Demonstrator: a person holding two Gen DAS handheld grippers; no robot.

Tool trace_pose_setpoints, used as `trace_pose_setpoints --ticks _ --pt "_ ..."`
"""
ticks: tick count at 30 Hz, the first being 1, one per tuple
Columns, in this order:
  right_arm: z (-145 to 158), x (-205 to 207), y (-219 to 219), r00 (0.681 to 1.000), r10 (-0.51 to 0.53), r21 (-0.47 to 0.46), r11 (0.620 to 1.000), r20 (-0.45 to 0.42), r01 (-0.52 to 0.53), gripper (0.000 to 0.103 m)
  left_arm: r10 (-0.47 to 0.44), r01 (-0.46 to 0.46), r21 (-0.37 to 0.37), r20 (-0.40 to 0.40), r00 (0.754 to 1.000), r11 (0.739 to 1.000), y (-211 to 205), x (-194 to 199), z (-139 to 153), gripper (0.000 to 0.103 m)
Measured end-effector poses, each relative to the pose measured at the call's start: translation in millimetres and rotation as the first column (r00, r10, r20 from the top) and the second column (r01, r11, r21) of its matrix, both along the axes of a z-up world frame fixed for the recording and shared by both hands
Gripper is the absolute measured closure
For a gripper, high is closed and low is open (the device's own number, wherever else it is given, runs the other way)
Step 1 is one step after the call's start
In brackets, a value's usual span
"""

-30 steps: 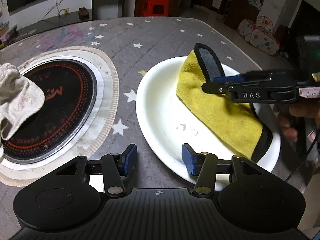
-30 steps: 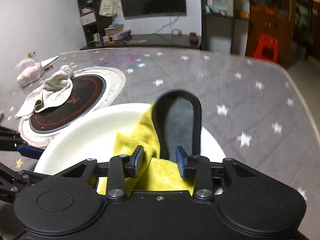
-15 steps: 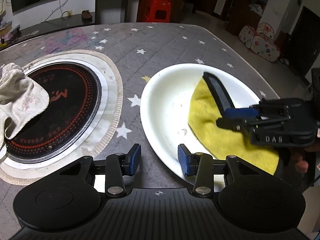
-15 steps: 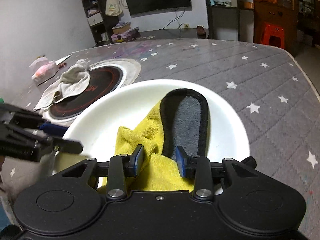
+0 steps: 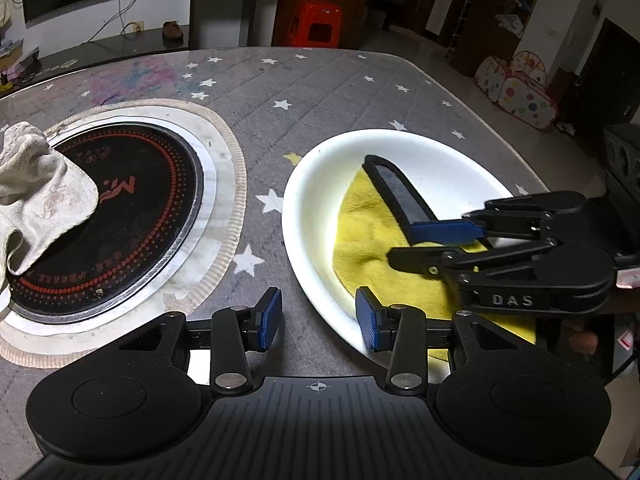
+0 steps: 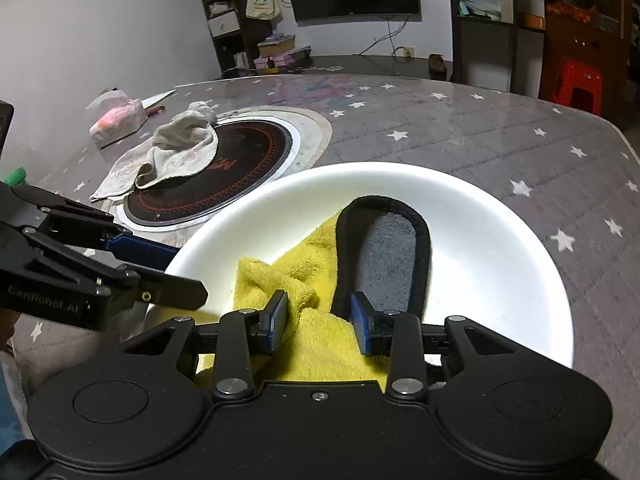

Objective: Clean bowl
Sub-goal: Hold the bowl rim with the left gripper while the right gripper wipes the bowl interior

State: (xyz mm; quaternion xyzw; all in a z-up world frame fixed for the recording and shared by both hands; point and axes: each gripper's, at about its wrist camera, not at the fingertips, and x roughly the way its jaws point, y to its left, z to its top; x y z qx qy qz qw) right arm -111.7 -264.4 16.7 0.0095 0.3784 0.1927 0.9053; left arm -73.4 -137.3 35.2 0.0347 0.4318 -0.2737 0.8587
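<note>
A wide white bowl (image 5: 312,216) (image 6: 500,248) sits on the grey star-patterned table. A yellow cloth (image 5: 360,236) (image 6: 316,344) with a grey, black-edged side lies inside it. My right gripper (image 6: 319,322) (image 5: 424,244) is shut on the yellow cloth and presses it into the bowl's near side. My left gripper (image 5: 318,316) (image 6: 176,268) is open, with the bowl's left rim between its pads; it touches nothing that I can see.
A round black induction hob (image 5: 104,216) on a pale mat sits left of the bowl, with a dirty white rag (image 5: 36,196) draped over it. A pink packet (image 6: 118,120) lies at the table's far left. The table's edge runs behind the bowl.
My right gripper has dragged the yellow cloth from the bowl's far side toward its near side. My left gripper has shifted slightly along the bowl's left rim and stays open.
</note>
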Motion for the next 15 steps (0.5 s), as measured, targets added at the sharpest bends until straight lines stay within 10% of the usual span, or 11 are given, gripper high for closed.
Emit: trace_pose_setpoints --ticks 15 --pt "-0.3 29.9 5.8 0.999 -0.019 -0.083 0.996 0.042 0.023 0.065 0.002 -0.002 0.013 -0.003 1.000 1.000 -2.0 -0.5 0.8 0.060"
